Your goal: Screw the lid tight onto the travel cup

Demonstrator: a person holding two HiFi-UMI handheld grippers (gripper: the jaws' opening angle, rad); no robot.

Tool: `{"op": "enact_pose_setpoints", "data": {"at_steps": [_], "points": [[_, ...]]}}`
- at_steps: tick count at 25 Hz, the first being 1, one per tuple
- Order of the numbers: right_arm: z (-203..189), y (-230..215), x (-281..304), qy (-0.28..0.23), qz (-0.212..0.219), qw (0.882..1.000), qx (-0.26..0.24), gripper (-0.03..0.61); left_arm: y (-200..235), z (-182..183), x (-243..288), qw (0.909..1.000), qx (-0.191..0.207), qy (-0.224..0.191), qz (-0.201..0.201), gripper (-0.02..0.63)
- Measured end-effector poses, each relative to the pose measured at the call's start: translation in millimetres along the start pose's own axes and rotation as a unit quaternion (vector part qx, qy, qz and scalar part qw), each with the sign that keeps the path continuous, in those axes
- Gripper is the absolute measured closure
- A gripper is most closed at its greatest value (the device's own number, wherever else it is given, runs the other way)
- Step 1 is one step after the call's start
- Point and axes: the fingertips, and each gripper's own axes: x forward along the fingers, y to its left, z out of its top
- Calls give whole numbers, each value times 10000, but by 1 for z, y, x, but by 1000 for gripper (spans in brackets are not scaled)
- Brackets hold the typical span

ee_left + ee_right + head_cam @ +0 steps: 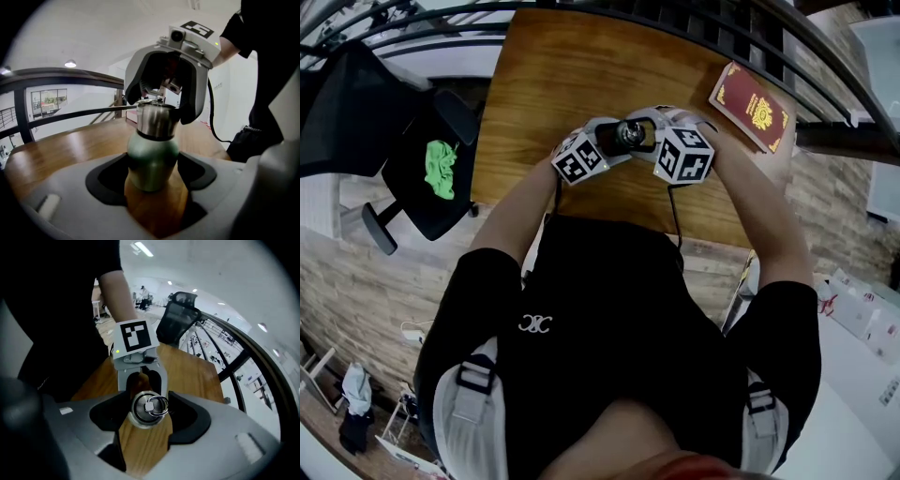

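The travel cup [152,157] has a green body and stands upright on the wooden table [553,84]. My left gripper [152,183] is shut on that body, with its black pads [105,180] against both sides. A steel lid [149,408] with a ring on top sits on the cup's neck. My right gripper [149,412] comes down from above and is shut on the lid [155,119]. In the head view the two grippers, left [609,145] and right [652,141], meet around the cup [630,134] at the middle of the table. The left gripper [142,389] shows beyond the lid in the right gripper view.
A red booklet [750,105] lies at the table's far right corner. A black office chair [427,178] with a green cloth [441,167] on its seat stands left of the table. A dark railing [56,77] runs past the table's far edge.
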Motion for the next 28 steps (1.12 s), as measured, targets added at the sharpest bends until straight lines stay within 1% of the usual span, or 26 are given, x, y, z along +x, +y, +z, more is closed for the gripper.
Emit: {"op": "enact_pose_setpoints", "data": {"at_steps": [1, 3, 6, 8, 10, 12, 15, 18, 19, 20, 21, 22, 23, 24, 26, 28], "points": [[0, -3, -1, -197, -132, 9992, 321, 325, 0, 0, 0, 10000, -3, -8, -6, 232], [5, -9, -5, -591, -420, 9933, 902, 326, 0, -1, 0, 10000, -20, 4, -4, 232], [7, -16, -10, -1053, -874, 9777, 1592, 327, 0, 0, 0, 10000, -26, -5, -7, 232], [6, -19, -13, -1310, -1191, 9643, 1970, 326, -1, 0, 0, 10000, -27, -13, -14, 232], [5, -22, -15, -1571, -1536, 9472, 2335, 325, 0, 0, 0, 10000, -29, -7, -17, 232], [4, -25, -18, -1835, -1922, 9269, 2651, 325, 1, -1, 0, 10000, -26, 4, -19, 232], [1, -26, -22, -2141, -2608, 8904, 3055, 325, 0, -1, -1, 10000, -26, 14, -25, 230], [-1, -27, -27, -2282, -3238, 8534, 3387, 325, 0, -1, -1, 10000, -21, 21, -33, 231], [-1, -28, -28, -2324, -3376, 8434, 3474, 325, 1, -1, -1, 10000, -19, 25, -35, 232], [-2, -28, -28, -2368, -3451, 8360, 3549, 325, 1, 0, -1, 10000, -17, 28, -38, 230], [-2, -27, -29, -2397, -3454, 8326, 3606, 325, 1, 0, -1, 10000, -13, 28, -42, 232], [-3, -26, -29, -2389, -3385, 8347, 3628, 325, 0, 0, -1, 10000, -7, 28, -48, 232], [-3, -24, -28, -2336, -3257, 8426, 3598, 325, 0, 0, 0, 10000, 2, 28, -57, 232], [-3, -21, -28, -2238, -3093, 8552, 3504, 325, 0, 0, 0, 10000, 10, 28, -69, 232], [-3, -13, -26, -1916, -2735, 8890, 3132, 324, 0, -1, 0, 10000, 19, 27, -94, 230], [-7, -4, -23, -1441, -2354, 9264, 2559, 324, 0, -2, 0, 9999, 12, 30, -103, 232]]}}
